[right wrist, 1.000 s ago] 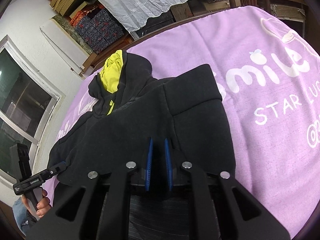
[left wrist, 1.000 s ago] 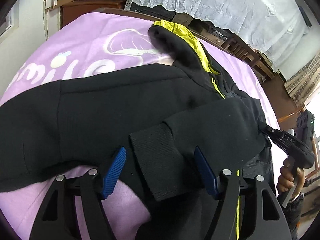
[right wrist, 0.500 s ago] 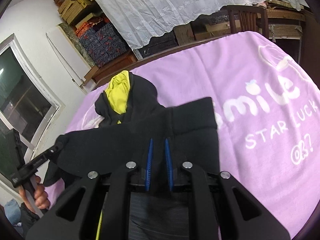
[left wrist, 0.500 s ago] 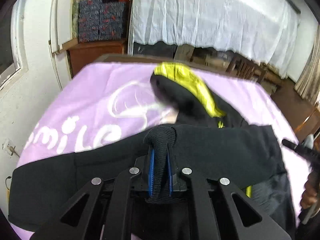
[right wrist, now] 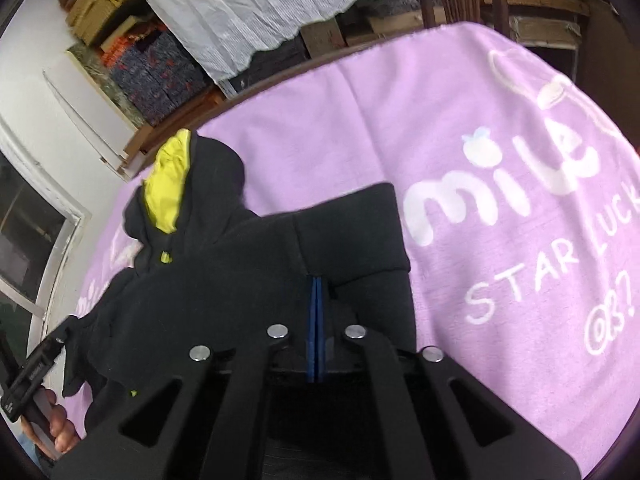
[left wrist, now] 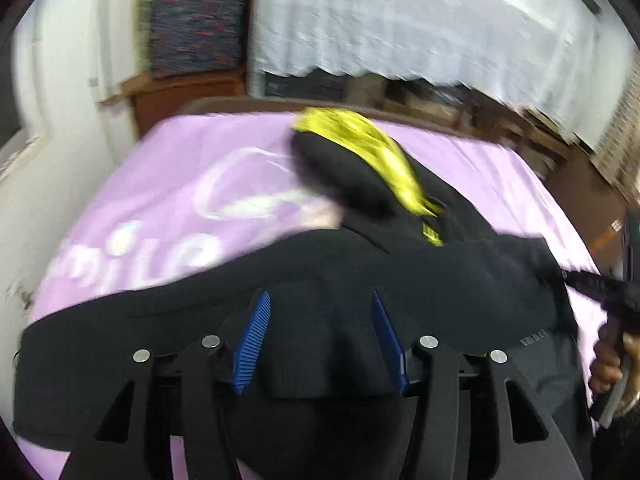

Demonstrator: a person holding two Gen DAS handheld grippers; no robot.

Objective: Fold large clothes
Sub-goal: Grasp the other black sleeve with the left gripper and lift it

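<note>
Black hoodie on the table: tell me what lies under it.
Under the black hoodie lies a purple blanket with white lettering, spread over a table whose brown edge shows at the far side. The lettering behind the hoodie is partly covered; anything else beneath stays hidden.

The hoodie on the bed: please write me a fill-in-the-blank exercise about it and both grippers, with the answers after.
1. The hood of the black hoodie has a lining of ____ colour.
2. The hoodie lies on a ____ blanket with white letters.
3. The blue pads of the right gripper are pressed ____.
4. The jaws of the left gripper, which have just been opening, stand ____, with black cloth between them.

Answers: yellow; purple; together; apart
</note>
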